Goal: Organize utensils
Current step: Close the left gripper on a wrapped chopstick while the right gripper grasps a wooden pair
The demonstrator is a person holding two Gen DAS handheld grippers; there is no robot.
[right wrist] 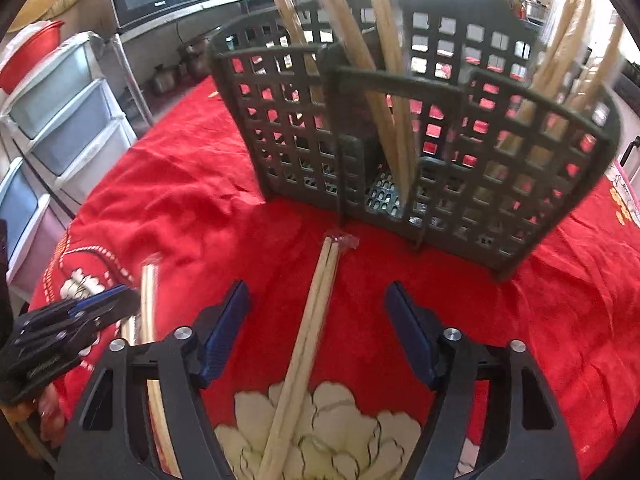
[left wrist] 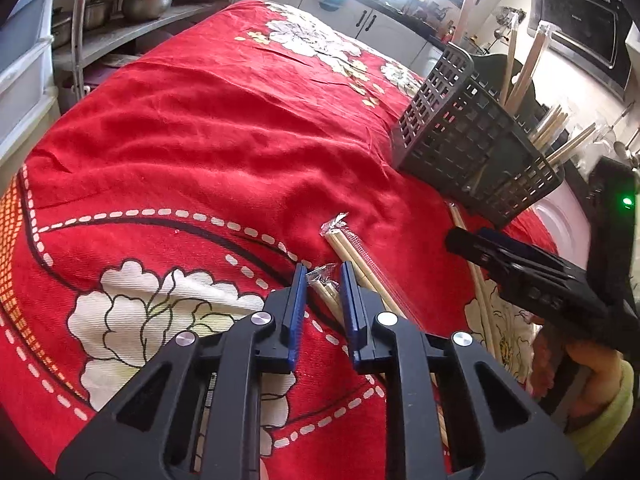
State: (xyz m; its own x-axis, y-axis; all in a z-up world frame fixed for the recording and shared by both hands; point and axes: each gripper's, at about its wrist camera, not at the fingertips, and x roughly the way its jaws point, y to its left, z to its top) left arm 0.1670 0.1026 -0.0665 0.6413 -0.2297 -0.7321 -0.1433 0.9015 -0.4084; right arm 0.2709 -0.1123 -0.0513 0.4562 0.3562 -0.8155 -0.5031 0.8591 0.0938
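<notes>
Both grippers low over wrapped chopsticks on the red cloth, basket just beyond.

Left gripper [left wrist: 323, 280]: jaws nearly shut around the crinkled end of a wrapped chopstick pair [left wrist: 325, 285]; pad contact can't be confirmed. A second pair [left wrist: 356, 250] lies just to its right. Right gripper [right wrist: 317, 322]: jaws wide, holding nothing, straddling a third pair [right wrist: 310, 328] whose long axis runs straight ahead to the dark utensil basket [right wrist: 420, 128], tip almost at its base. Right hand is nearer the basket.
</notes>
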